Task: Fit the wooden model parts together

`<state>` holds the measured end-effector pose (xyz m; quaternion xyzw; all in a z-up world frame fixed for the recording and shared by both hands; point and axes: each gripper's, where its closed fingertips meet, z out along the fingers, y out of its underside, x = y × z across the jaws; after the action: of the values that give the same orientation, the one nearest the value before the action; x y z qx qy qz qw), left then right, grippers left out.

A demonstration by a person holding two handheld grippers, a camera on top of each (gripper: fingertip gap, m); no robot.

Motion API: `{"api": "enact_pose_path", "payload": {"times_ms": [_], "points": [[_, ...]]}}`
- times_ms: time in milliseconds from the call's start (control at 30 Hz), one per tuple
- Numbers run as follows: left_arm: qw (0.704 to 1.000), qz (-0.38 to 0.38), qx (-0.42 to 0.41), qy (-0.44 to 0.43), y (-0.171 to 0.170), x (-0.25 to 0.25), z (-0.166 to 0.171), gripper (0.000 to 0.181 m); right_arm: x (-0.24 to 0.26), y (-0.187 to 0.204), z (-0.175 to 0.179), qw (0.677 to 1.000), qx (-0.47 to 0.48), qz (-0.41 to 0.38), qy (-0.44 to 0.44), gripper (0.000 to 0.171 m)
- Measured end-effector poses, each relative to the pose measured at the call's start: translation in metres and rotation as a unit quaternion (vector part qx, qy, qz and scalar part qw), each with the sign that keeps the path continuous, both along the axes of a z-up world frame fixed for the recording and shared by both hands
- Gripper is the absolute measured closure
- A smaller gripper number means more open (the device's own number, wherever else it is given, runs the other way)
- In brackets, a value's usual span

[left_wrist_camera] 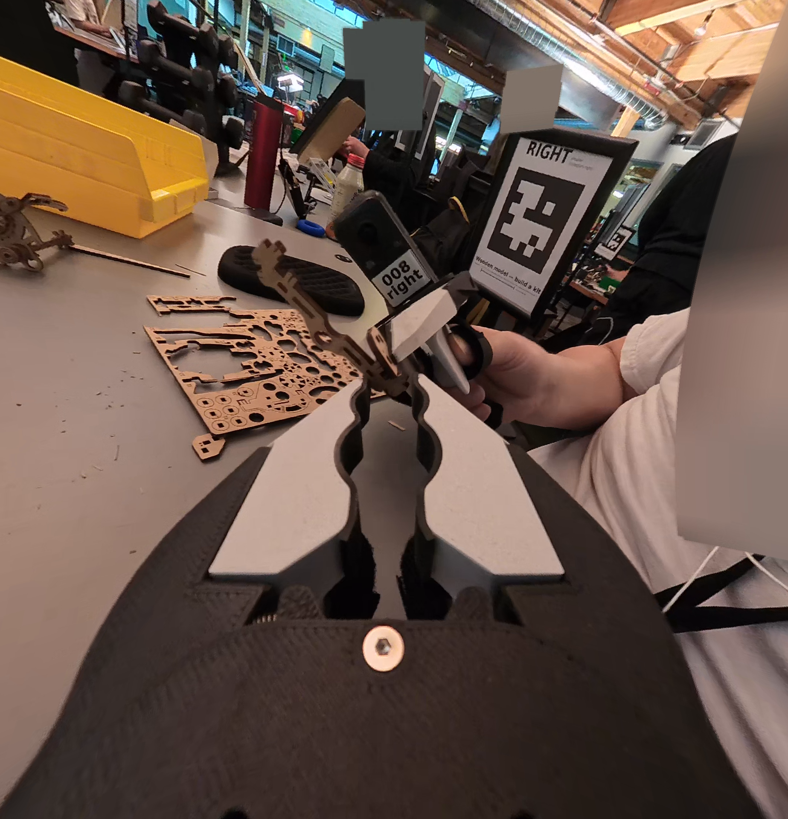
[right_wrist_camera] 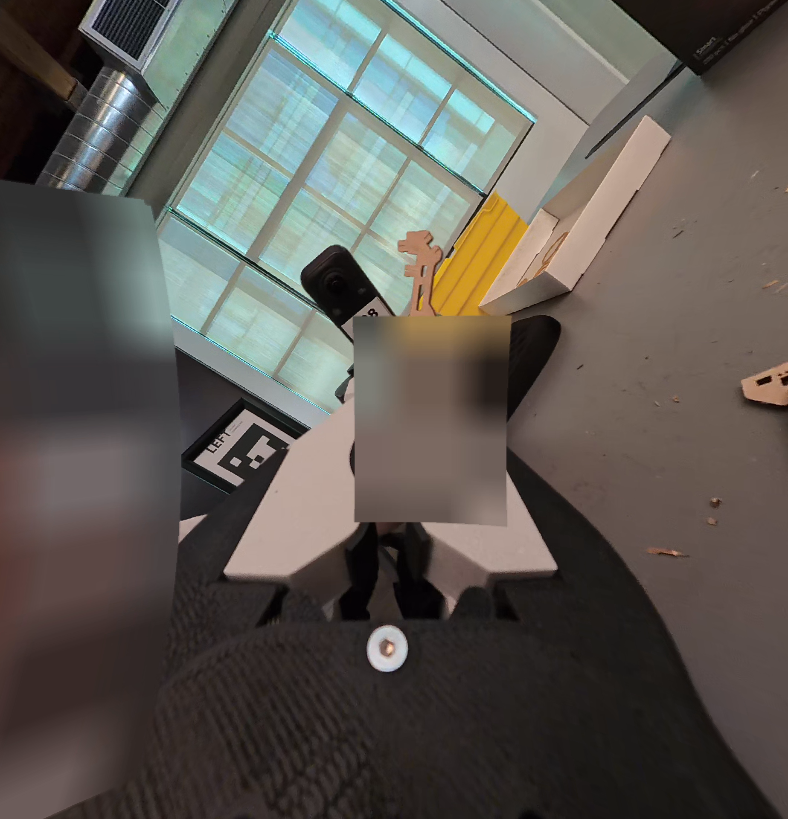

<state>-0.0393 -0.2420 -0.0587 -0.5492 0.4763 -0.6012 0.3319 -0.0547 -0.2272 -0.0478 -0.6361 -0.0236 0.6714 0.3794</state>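
Observation:
In the left wrist view, my left gripper (left_wrist_camera: 392, 392) is shut on the lower end of a long, notched wooden strip (left_wrist_camera: 294, 288) that slants up and to the left above the grey table. My right gripper (left_wrist_camera: 390, 354), held by a hand, meets that strip from the right. It pinches a small rounded wooden part (left_wrist_camera: 380, 350) against the strip near my left fingertips. In the right wrist view, a blur patch hides the right fingertips. Only the finger bases (right_wrist_camera: 294, 496), close together, and the strip's top end (right_wrist_camera: 421, 257) show.
A cut-out plywood sheet (left_wrist_camera: 250, 372) lies on the table (left_wrist_camera: 73, 399) ahead. A partly built wooden model (left_wrist_camera: 11, 235) and a yellow bin (left_wrist_camera: 95, 146) are at the left. A black pad (left_wrist_camera: 294, 279), a red tumbler (left_wrist_camera: 263, 155) and a framed marker sign (left_wrist_camera: 547, 221) stand behind. A white box (right_wrist_camera: 582, 230) and a loose wooden piece (right_wrist_camera: 777, 390) show in the right wrist view. The tips of both grippers are at nearly the same place. Left tips and right tips are each some 12 centimeters from the loose wooden piece (right_wrist_camera: 777, 390). It is also in sight in the left wrist view (left_wrist_camera: 211, 446).

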Motion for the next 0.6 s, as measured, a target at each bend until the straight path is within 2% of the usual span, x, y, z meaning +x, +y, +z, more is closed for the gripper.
{"api": "enact_pose_path", "payload": {"times_ms": [167, 600], "points": [[1.0, 0.006, 0.0, 0.0, 0.002, 0.0, 0.0, 0.166, 0.001, 0.001, 0.0, 1.0, -0.003, -0.01, -0.005, 0.17], [0.983, 0.088, 0.149, 0.059, 0.008, 0.004, -0.014, 0.167, 0.007, 0.002, -0.013, 0.999, -0.036, -0.023, -0.013, 0.169]]}}
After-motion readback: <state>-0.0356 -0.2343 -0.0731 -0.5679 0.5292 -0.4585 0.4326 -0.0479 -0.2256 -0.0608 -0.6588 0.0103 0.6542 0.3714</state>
